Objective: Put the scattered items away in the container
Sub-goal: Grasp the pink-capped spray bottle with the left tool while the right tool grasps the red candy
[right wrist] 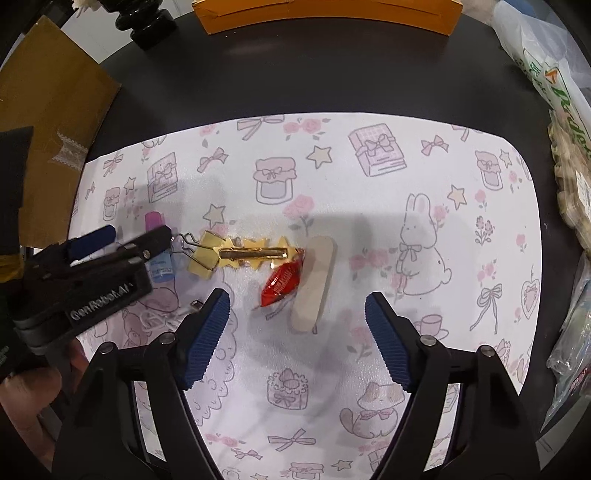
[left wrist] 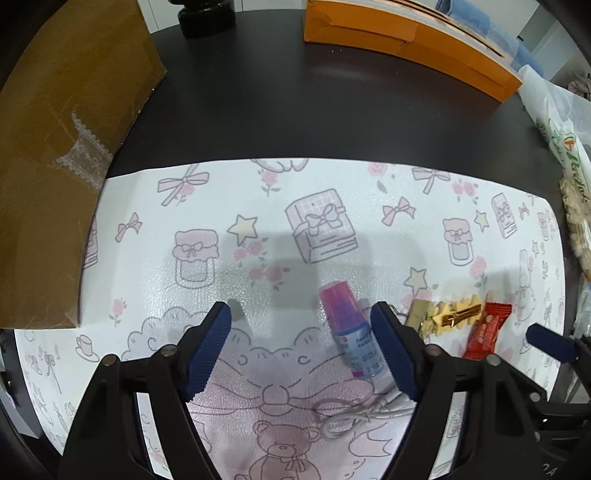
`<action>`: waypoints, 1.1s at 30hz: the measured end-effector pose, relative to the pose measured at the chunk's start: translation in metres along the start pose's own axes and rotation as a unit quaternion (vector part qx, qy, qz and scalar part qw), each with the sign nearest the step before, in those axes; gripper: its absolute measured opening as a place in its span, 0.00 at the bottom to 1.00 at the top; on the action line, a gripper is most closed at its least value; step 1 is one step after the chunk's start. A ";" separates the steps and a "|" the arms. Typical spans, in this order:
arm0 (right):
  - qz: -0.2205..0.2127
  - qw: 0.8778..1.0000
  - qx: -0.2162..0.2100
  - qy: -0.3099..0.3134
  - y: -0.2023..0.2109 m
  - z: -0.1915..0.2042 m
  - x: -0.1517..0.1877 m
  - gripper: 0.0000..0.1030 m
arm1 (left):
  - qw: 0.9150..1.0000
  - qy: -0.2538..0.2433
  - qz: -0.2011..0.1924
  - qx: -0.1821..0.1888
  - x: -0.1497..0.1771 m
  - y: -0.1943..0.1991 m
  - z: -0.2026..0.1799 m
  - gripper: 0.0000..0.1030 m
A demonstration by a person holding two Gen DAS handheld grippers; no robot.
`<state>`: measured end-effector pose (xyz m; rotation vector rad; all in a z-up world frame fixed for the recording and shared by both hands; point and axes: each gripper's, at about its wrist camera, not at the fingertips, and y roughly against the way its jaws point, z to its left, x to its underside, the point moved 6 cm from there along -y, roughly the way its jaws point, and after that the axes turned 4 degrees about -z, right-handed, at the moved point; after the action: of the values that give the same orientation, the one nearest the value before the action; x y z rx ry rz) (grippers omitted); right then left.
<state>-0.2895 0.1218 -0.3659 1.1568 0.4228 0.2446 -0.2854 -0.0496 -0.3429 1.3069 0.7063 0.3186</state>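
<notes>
A small bottle (left wrist: pixel 349 328) with a pink cap lies on the patterned mat, just inside the right finger of my open left gripper (left wrist: pixel 302 310). A gold binder clip (left wrist: pixel 421 314), a gold star hair clip (left wrist: pixel 458 314) and a red candy wrapper (left wrist: pixel 485 334) lie to its right. My right gripper (right wrist: pixel 297 297) stands open just short of the red candy (right wrist: pixel 282 284) and a beige oblong piece (right wrist: pixel 314 284). The binder clip (right wrist: pixel 203 256) and star clip (right wrist: pixel 255 253) lie beyond. The left gripper (right wrist: pixel 129 236) partly hides the bottle (right wrist: pixel 159 243). An orange box (right wrist: pixel 325 14) stands at the far edge.
A brown cardboard box (left wrist: pixel 55 147) fills the left side. A black stand (left wrist: pixel 207 18) is at the back. Plastic bags (right wrist: pixel 565 110) line the right edge. A white cable (left wrist: pixel 354 413) lies on the mat (left wrist: pixel 258 192) near the left gripper. A hand (right wrist: pixel 29 398) shows at lower left.
</notes>
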 end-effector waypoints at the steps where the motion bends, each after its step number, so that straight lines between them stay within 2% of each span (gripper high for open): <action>1: 0.000 1.000 -0.001 0.001 0.000 0.001 -0.001 0.75 | 1.000 -0.004 0.001 -0.002 0.001 -0.001 -0.001 0.71; 2: -0.001 1.000 -0.002 0.003 -0.001 0.003 -0.002 0.73 | 1.000 -0.008 0.000 -0.005 0.001 -0.001 -0.002 0.70; 4: 0.004 1.000 0.002 0.009 -0.003 0.004 -0.001 0.59 | 1.000 -0.015 -0.003 -0.011 0.002 0.000 -0.003 0.63; 8: 0.013 1.000 0.009 0.016 -0.009 0.006 0.002 0.44 | 0.999 -0.030 -0.004 -0.015 0.005 0.002 -0.006 0.50; 12: 0.008 1.000 0.013 0.018 -0.008 0.010 0.000 0.15 | 0.999 -0.041 -0.005 -0.015 0.008 0.005 -0.010 0.28; 14: 0.008 1.000 0.011 0.018 -0.008 0.011 -0.001 0.12 | 0.999 -0.043 -0.003 -0.015 0.011 0.005 -0.010 0.20; 19: 0.010 1.000 0.010 0.018 -0.009 0.014 -0.001 0.06 | 0.999 -0.041 0.002 -0.008 0.016 0.006 -0.008 0.18; 26: -0.002 1.000 0.006 0.016 0.000 0.018 -0.007 0.05 | 0.999 -0.036 0.002 -0.003 0.020 0.008 -0.003 0.18; 28: -0.007 1.000 0.005 0.016 0.002 0.018 -0.010 0.09 | 0.999 -0.038 0.002 -0.002 0.019 0.008 -0.004 0.18; 29: -0.008 1.000 0.002 0.014 0.002 0.018 -0.011 0.18 | 0.999 -0.038 0.002 -0.002 0.019 0.006 -0.002 0.18; 30: -0.004 1.000 -0.002 0.011 0.000 0.018 -0.011 0.41 | 0.999 -0.038 0.003 -0.002 0.018 0.004 -0.001 0.18; 31: -0.003 1.000 -0.002 0.009 -0.001 0.017 -0.012 0.51 | 0.999 -0.038 0.003 -0.002 0.017 0.002 0.001 0.18; 33: -0.001 1.000 0.007 0.012 -0.004 0.016 -0.012 0.49 | 0.999 -0.038 0.004 -0.002 0.016 -0.003 0.004 0.18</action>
<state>-0.2931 0.1027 -0.3623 1.1680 0.4475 0.2555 -0.2716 -0.0438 -0.3499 1.3118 0.6366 0.2757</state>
